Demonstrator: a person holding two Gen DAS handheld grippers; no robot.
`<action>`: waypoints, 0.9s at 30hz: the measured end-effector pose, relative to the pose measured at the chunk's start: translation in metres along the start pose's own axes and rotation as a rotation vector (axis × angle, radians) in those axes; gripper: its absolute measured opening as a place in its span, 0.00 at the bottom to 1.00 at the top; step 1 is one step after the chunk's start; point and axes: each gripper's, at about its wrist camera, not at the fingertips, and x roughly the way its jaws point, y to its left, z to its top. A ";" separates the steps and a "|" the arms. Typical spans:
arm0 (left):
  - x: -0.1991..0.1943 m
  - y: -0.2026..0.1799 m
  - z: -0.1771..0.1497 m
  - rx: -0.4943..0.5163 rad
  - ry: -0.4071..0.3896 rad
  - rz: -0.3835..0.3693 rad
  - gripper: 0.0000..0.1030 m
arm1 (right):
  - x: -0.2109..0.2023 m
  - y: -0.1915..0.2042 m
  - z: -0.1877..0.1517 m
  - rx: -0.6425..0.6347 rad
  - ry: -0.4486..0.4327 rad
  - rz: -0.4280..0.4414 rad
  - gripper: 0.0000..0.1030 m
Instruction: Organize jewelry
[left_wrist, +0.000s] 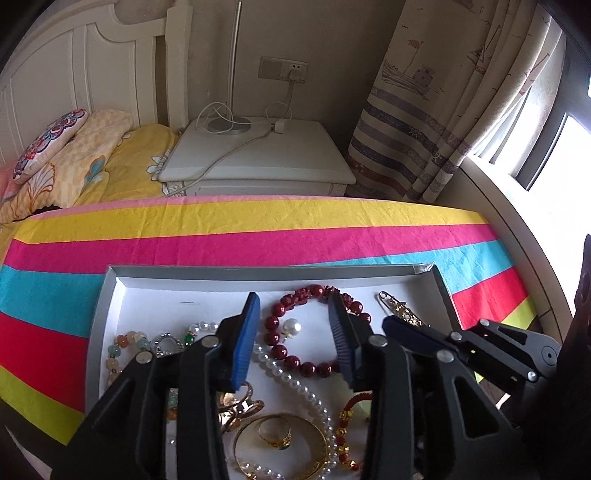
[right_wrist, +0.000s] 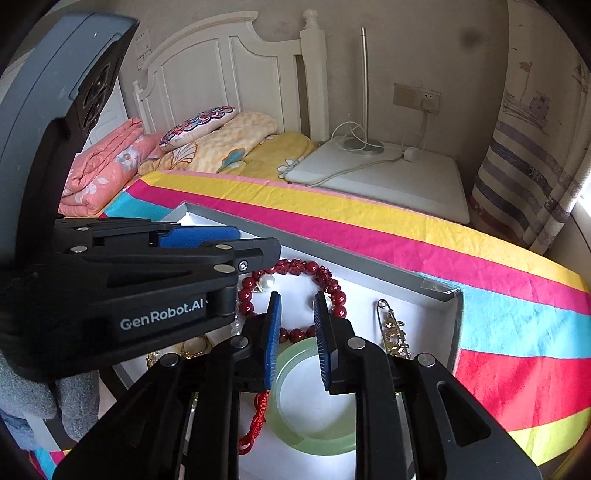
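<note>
I hover both grippers, fingers apart: left gripper (left_wrist: 295, 332) straddles red bead bracelet (left_wrist: 295, 363), right gripper (right_wrist: 295, 339) over jade bangle (right_wrist: 314, 439). Next: lower L, clamp.

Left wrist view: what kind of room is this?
Most likely a bedroom: white wooden headboard, white bedside table with a lamp, and the grey jewelry tray sitting on a striped bedspread.

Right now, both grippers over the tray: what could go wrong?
1. The left gripper is open around the dark red bead bracelet, which lies against the pearl strand; closing may snag both.
2. The right gripper is open above the green bangle; its smooth rim may slip.
3. The grippers crowd each other and may collide.
</note>
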 end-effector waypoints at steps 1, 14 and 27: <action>-0.007 0.001 0.000 0.000 -0.014 0.007 0.42 | -0.006 -0.002 0.001 0.009 -0.011 0.001 0.18; -0.160 -0.009 -0.045 -0.017 -0.399 0.213 0.98 | -0.159 -0.010 -0.040 0.153 -0.355 -0.020 0.74; -0.144 0.006 -0.105 -0.002 -0.404 0.292 0.98 | -0.147 0.018 -0.077 0.197 -0.356 -0.122 0.84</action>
